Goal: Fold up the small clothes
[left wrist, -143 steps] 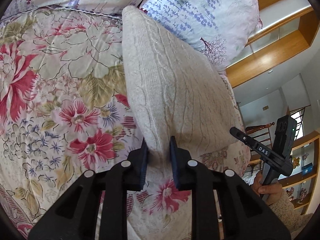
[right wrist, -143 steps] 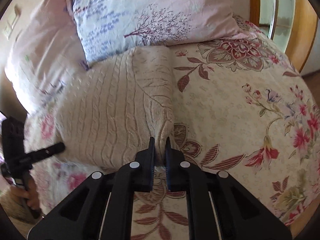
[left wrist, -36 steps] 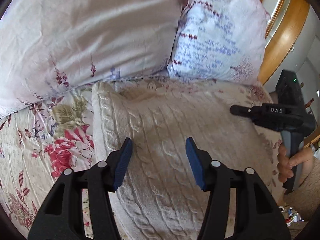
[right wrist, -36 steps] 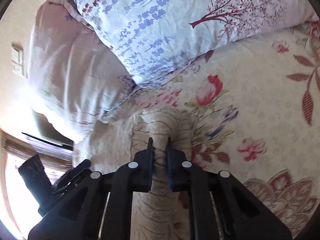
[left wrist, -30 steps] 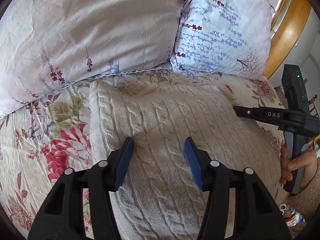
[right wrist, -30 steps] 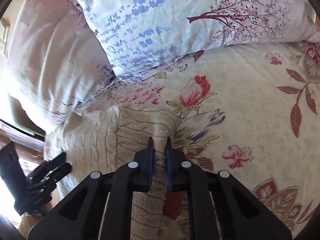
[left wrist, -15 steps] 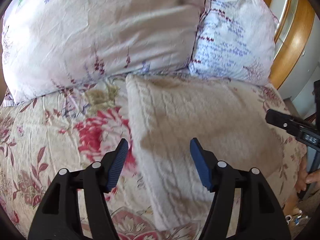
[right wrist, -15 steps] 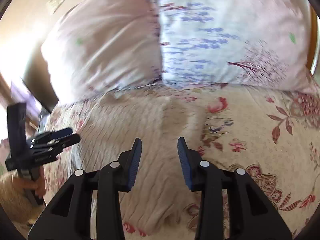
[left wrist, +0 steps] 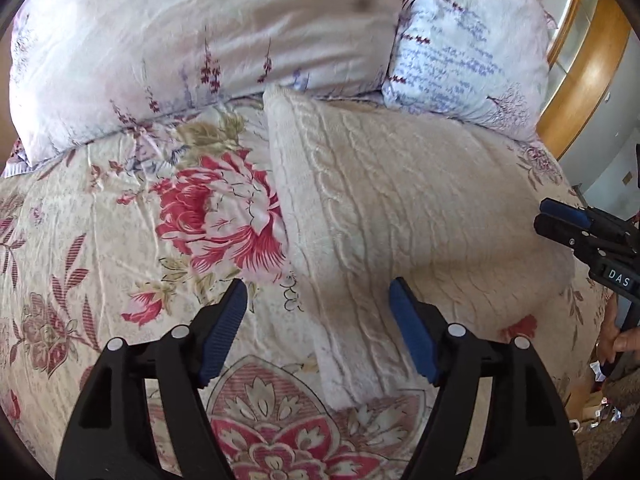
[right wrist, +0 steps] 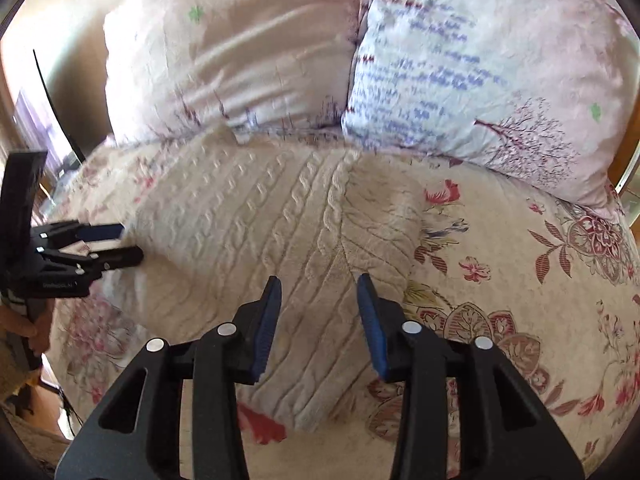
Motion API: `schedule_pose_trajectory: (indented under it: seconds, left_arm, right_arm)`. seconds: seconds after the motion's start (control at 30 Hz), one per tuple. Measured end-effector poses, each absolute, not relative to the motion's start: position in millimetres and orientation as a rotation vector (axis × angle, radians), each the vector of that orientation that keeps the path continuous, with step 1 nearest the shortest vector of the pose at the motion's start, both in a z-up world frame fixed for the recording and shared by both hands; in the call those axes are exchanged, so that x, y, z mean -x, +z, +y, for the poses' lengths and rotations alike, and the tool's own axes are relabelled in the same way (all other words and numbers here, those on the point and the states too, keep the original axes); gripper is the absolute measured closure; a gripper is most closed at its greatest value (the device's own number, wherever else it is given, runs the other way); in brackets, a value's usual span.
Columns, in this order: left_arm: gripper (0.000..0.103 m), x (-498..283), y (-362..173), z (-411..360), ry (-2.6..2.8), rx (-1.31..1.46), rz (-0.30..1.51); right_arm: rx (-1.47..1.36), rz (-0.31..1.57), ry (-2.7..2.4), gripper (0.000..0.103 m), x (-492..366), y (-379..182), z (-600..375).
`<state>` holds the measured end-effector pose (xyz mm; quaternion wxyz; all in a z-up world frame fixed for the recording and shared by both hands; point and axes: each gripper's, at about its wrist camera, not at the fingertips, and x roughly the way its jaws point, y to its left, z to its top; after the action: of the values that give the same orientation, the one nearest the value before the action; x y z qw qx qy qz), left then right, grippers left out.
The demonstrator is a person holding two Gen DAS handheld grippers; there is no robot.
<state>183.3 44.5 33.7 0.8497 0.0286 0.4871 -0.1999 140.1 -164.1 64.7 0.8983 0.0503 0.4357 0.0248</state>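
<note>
While both pairs of jaws are opening with nothing pinched between them, the cream cable-knit sweater (left wrist: 400, 208) lies folded flat on the floral bedspread (left wrist: 100, 240), its far edge close up against the two pillows at the head of the bed. From the left wrist view, the left gripper (left wrist: 318, 328) hovers over the sweater's near left corner, its blue-padded fingers (left wrist: 224, 328) spread wide, one above the bedspread and the other above the knit, neither touching the cloth. At the right edge of that view the right gripper (left wrist: 560, 224) shows side-on with white letters "DAS" on its black body, held by a hand (left wrist: 622, 344). From the right wrist view, the right gripper (right wrist: 318, 316) stands partly apart above the sweater's near right part. A pink pillow (right wrist: 240, 52) and a pillow printed with lavender sprigs and a tree (right wrist: 480, 72) sit side by side, touching. The left gripper's small label there is too blurred to read.
</note>
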Motion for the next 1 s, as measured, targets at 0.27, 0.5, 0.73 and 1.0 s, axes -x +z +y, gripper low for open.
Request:
schedule_pose_trajectory:
  seconds: [0.27, 0.5, 0.73, 1.0]
  left_arm:
    - [0.024, -174.9, 15.0, 48.3, -0.383, -0.064, 1.078]
    - [0.021, -171.1, 18.9, 43.9, -0.341, -0.084, 1.062]
    - [0.012, -158.6, 22.9, 39.2, -0.28, -0.119, 1.042]
    - [0.004, -140.6, 21.9, 44.7, -0.211, -0.073, 1.034]
  right_arm:
    - [-0.032, 0.985, -0.039, 0.059, -124.4, 35.9, -159.1]
    - [-0.119, 0.981, -0.08, 0.049, -118.5, 38.6, -168.7]
    - [-0.114, 0.946, -0.106, 0.016, -98.5, 49.8, -157.8]
    - [-0.006, 0.944, -0.206, 0.002, -85.5, 40.6, -132.0]
